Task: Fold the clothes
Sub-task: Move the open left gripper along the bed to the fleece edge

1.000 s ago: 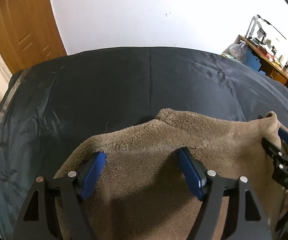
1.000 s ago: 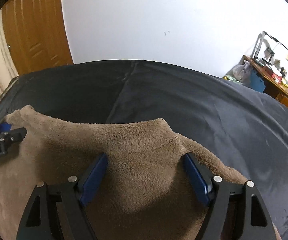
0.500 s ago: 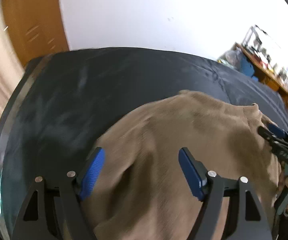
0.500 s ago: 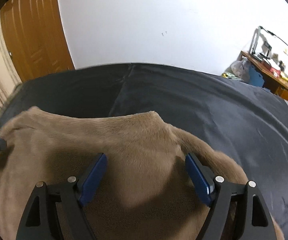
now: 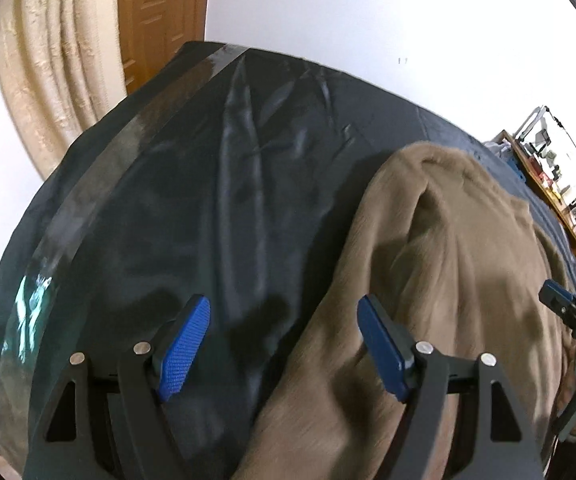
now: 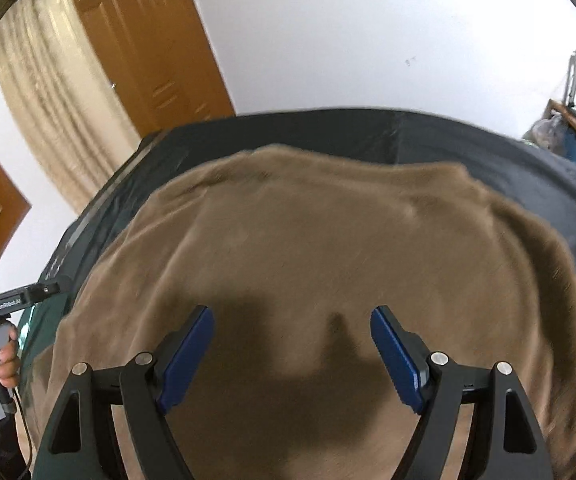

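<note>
Our left tool [image 5: 283, 344] spread empty over the dark bed cover [image 5: 191, 208], our right tool [image 6: 292, 354] spread empty above the brown fleece garment [image 6: 328, 248] (curtain [image 5: 43, 68] clearest from the left wrist)

Brown fleece garment [image 6: 328, 248] on dark sheet-covered bed [image 5: 191, 216].
Plush, tan-brown pile; spread in a broad rounded heap, surface rumpled. One raised fold runs along its left edge. Dark sheet exposed left and beyond it.

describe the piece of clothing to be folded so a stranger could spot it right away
A dark sheet covers the big bed. On it lies one brown fleece garment, spread flat and fuzzy. It is the only soft tan thing on the smooth black cloth, right under the open right claw.
</note>
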Motion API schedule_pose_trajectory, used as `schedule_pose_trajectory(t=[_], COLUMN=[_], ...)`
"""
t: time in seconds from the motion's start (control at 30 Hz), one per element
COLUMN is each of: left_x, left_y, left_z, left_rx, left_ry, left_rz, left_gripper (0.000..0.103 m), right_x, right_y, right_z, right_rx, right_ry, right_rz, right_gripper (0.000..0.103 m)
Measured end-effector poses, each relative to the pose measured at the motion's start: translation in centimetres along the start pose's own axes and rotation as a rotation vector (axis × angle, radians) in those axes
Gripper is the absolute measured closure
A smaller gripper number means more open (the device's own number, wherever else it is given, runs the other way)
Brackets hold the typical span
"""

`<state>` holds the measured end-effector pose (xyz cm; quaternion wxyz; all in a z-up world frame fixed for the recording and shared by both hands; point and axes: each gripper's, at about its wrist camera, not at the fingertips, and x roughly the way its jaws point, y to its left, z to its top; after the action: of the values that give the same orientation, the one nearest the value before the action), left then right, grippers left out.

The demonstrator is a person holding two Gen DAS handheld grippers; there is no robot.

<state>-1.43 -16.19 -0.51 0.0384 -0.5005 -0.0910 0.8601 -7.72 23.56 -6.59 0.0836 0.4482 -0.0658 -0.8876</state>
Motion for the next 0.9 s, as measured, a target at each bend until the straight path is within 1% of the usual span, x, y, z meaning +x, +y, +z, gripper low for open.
schedule_pose_trajectory(t=[0.07,0.17,0.27,0.33,0.47,0.63,0.67,0.7,0.77,0.83,0.87,0.9], left_x=[-0.3,-1.1,-1.7,-1.9,-2.2,-2.7,-2.8,-2.9,-3.1,-3.5,-3.9,-4.4], left_y=[0.8,2.0,3.0,3.4,3.9,3.5,3.3,3.1,2.7,2.5,2.5,2.5], left_z=[-1.3,-3.0,-4.6,-5.5,-6.9,-7.8,-8.0,-8.1,-8.5,-8.7,-8.5,-8.2], left_rx=[0.006,0.014,0.027,0.038,0.048,0.063,0.066,0.072,0.08,0.076,0.077,0.079], left_ry=[0.004,0.005,0.008,0.014,0.027,0.018,0.016,0.016,0.025,0.027,0.011,-0.013], left_rz=[0.0,0.001,0.005,0.005,-0.019,-0.051,-0.053,-0.063,-0.099,-0.094,-0.067,-0.03], left_gripper=[0.023,0.023,0.023,0.023,0.022,0.023,0.025,0.032,0.073,0.077,0.081,0.082], right_x=[0.3,0.9,1.5,1.5,1.2,1.0,1.0,1.0,0.9,0.9,0.9,0.8], right_y=[0.9,1.6,1.4,1.1,1.2,0.1,-0.1,-0.2,-0.5,-0.6,-0.7,-0.8], right_z=[-1.3,-2.9,-4.3,-5.0,-5.3,-5.2,-5.1,-5.1,-5.1,-5.1,-5.2,-5.2], right_rx=[-0.014,-0.023,-0.019,-0.011,-0.013,0.032,0.04,0.045,0.053,0.061,0.065,0.069], right_ry=[0.006,0.002,-0.013,-0.027,-0.052,-0.065,-0.068,-0.071,-0.075,-0.079,-0.08,-0.082], right_rz=[-0.014,-0.058,-0.107,-0.122,-0.125,-0.079,-0.071,-0.065,-0.054,-0.046,-0.043,-0.038], right_gripper=[0.021,0.021,0.021,0.021,0.021,0.021,0.021,0.021,0.021,0.021,0.021,0.021])
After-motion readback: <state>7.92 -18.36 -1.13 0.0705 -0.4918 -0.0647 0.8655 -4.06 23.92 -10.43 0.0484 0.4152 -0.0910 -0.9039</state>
